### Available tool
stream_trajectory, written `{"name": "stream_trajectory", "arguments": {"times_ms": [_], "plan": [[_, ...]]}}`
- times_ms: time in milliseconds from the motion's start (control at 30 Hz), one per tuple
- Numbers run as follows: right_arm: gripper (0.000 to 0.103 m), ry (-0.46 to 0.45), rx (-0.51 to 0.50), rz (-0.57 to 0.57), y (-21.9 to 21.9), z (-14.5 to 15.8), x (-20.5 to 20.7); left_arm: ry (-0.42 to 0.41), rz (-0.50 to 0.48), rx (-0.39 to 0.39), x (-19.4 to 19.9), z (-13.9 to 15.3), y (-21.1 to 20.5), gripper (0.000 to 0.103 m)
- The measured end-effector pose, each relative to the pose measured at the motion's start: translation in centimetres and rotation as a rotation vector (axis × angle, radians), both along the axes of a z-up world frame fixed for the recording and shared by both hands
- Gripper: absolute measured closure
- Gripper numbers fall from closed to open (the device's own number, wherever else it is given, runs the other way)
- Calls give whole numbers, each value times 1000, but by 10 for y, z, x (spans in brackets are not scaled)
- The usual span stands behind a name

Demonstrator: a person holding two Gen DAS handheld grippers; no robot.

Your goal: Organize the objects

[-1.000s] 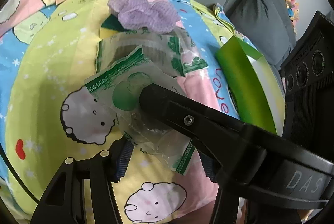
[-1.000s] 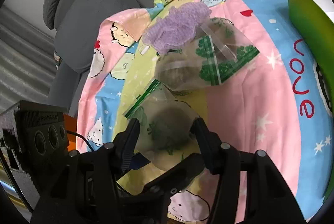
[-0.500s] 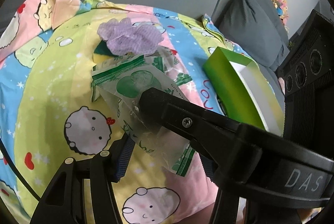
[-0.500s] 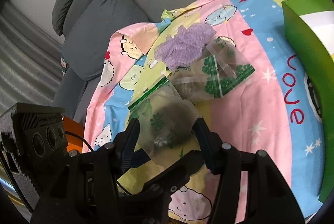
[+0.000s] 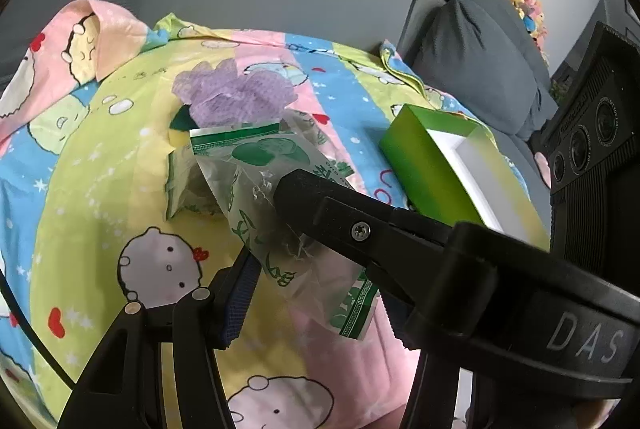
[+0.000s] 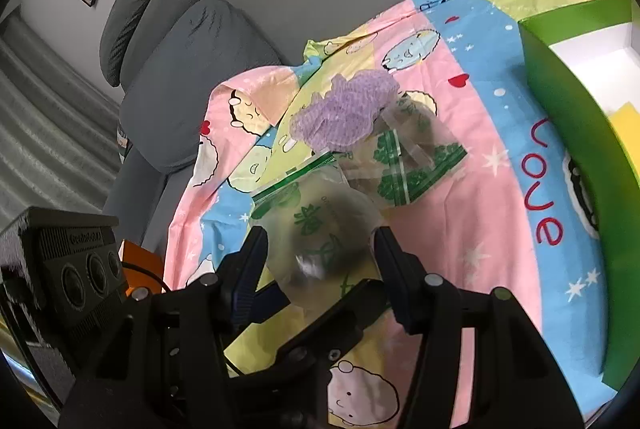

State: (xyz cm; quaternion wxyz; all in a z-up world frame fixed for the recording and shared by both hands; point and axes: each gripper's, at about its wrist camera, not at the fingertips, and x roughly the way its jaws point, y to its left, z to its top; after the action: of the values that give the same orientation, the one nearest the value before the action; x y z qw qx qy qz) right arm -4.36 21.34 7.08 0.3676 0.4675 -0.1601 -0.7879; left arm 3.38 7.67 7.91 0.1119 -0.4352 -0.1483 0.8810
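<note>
A clear plastic packet with green print (image 5: 256, 185) is held up off the cartoon bedsheet (image 5: 92, 197). My left gripper (image 5: 308, 269) and my right gripper (image 6: 320, 249) both have their fingers around the packet (image 6: 316, 221); the right gripper's arm crosses the left wrist view. A second green-printed packet (image 6: 412, 165) lies flat behind, partly under a purple mesh cloth (image 6: 344, 113). It also shows in the left wrist view (image 5: 180, 181), with the purple cloth (image 5: 236, 93).
An open green box with a white inside (image 5: 436, 165) stands on the sheet to the right; the right wrist view shows a yellow item in it (image 6: 624, 125). Grey sofa cushions (image 6: 192, 41) rise behind the sheet.
Both grippers have lifted the packet up and away from the sheet. The cloth and the other packet stay where they were.
</note>
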Motion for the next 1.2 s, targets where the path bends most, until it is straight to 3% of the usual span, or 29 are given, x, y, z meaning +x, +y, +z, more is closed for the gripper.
{"name": "stream_trajectory", "arguments": {"times_ms": [1200], "plan": [[47, 60, -25, -100, 46, 14, -11, 69, -103, -32, -17, 16, 52, 45]]}}
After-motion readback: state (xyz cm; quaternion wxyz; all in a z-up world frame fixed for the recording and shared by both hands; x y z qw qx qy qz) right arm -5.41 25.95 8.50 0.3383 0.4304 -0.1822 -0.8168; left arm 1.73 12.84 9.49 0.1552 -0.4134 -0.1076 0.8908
